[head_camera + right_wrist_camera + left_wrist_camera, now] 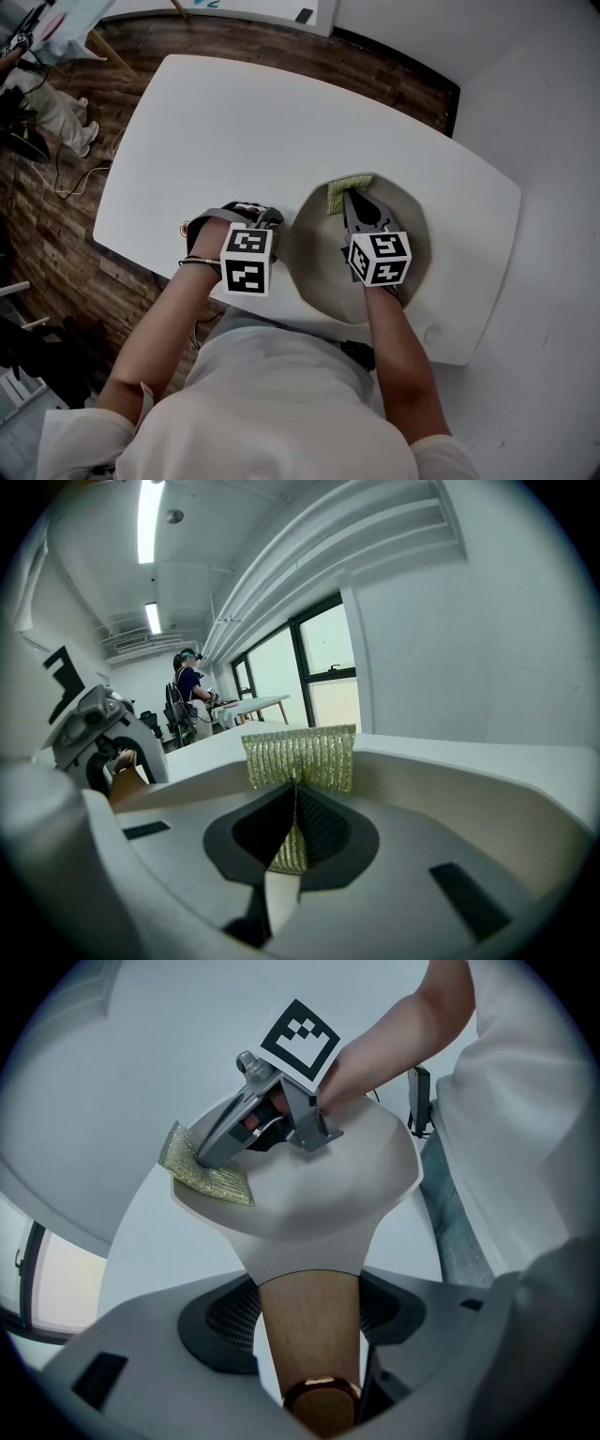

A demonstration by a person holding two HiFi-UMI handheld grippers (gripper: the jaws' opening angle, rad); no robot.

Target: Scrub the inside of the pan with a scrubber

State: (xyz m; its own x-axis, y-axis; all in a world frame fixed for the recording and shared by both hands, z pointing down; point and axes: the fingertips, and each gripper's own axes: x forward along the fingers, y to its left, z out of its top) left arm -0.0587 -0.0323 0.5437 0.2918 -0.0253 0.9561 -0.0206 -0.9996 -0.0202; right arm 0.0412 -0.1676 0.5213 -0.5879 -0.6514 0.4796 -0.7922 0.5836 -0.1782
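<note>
**mika:** Head view first. Where's the scrubber (349, 190) relative to the fingers?

**jo:** Right at the tip of the right gripper (352, 208), which is clamped on it. It's up against the far wall of the pan (314, 234), at the rim. The pan sits on the near side of the white table (234, 122), right in front of the person. The left gripper (265, 218) is just beside the pan's left edge. There's wooden floor (56, 234) beyond the table.

**mika:** And the left gripper view?

**jo:** The left gripper (309, 1312) is closed on the wooden handle (307, 1354), one jaw on each side. The handle runs straight away from the camera into the pan (319, 1194), so the long axis lines up with the jaws. The bowl is at the far end and the copper-coloured handle end is closest to the lens. Across the bowl, the right gripper (211, 1147) comes down at a slant and pins the scrubber (211, 1177) on the rim. The table (159, 1241) shows underneath.

**mika:** Right gripper view?

**jo:** The right gripper (295, 827) has its jaws nearly together, pinching the scrubber (300, 757). The sheet stands upright and fans out wide above the tips, so it blocks part of the pan (450, 761) wall behind it. The left gripper (94, 733) is off to the left. Way back there's a person (187, 682) near the windows.
</note>
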